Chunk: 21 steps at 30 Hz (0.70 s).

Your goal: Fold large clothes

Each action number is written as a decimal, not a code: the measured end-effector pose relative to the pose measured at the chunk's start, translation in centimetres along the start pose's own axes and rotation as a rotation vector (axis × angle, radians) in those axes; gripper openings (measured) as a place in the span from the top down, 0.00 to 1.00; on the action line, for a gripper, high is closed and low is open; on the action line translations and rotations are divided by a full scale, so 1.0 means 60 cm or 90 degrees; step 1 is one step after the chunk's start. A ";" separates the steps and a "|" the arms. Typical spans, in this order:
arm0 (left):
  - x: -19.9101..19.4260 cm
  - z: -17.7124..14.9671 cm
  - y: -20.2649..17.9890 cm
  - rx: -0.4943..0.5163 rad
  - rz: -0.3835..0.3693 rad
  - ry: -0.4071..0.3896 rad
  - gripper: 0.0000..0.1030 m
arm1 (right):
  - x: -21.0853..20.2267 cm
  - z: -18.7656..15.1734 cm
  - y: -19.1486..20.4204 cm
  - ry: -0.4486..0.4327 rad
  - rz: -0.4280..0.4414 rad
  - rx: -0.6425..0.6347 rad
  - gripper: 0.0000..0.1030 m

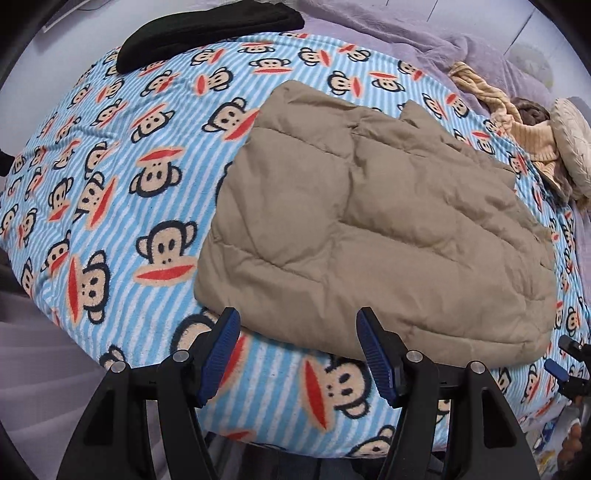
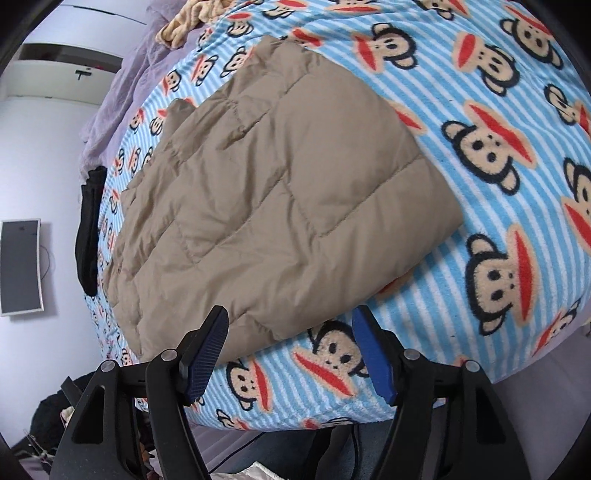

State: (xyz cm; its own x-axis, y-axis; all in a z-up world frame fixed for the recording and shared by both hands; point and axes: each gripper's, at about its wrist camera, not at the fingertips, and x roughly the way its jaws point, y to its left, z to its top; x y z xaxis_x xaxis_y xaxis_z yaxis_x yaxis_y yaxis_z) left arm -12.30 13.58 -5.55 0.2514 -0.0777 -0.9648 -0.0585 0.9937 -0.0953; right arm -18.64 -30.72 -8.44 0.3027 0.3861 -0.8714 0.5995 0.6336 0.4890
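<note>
A tan quilted jacket [image 1: 376, 229] lies folded into a rough rectangle on a blue striped monkey-print blanket [image 1: 122, 192]. My left gripper [image 1: 297, 350] is open and empty, just in front of the jacket's near edge. In the right wrist view the same jacket [image 2: 280, 192] lies on the blanket [image 2: 480, 258]. My right gripper [image 2: 290, 350] is open and empty, at the jacket's near edge. The right gripper's tips [image 1: 569, 365] also show at the far right of the left wrist view.
A black garment [image 1: 207, 29] lies at the blanket's far left edge and shows in the right wrist view [image 2: 88, 229]. A cream and brown clothes pile [image 1: 546, 136] sits at the right. Purple bedding [image 1: 443, 33] lies behind. The bed edge is just below both grippers.
</note>
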 end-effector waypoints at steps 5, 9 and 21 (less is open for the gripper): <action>-0.029 -0.016 -0.025 0.002 0.018 -0.017 0.00 | -0.008 -0.014 0.031 0.009 0.016 -0.050 0.25; -0.046 -0.026 -0.027 0.008 0.028 -0.029 0.00 | 0.001 -0.023 0.040 0.021 0.030 -0.067 0.21; -0.023 0.047 -0.006 0.052 0.015 -0.025 0.00 | 0.023 -0.036 0.103 0.003 0.013 -0.106 0.15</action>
State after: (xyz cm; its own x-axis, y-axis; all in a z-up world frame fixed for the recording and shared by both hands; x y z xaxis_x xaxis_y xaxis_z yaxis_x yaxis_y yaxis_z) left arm -9.92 13.56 -3.50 0.2893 -0.0518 -0.9558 0.0130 0.9987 -0.0502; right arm -16.15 -24.82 -6.52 0.3094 0.4025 -0.8615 0.4618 0.7284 0.5062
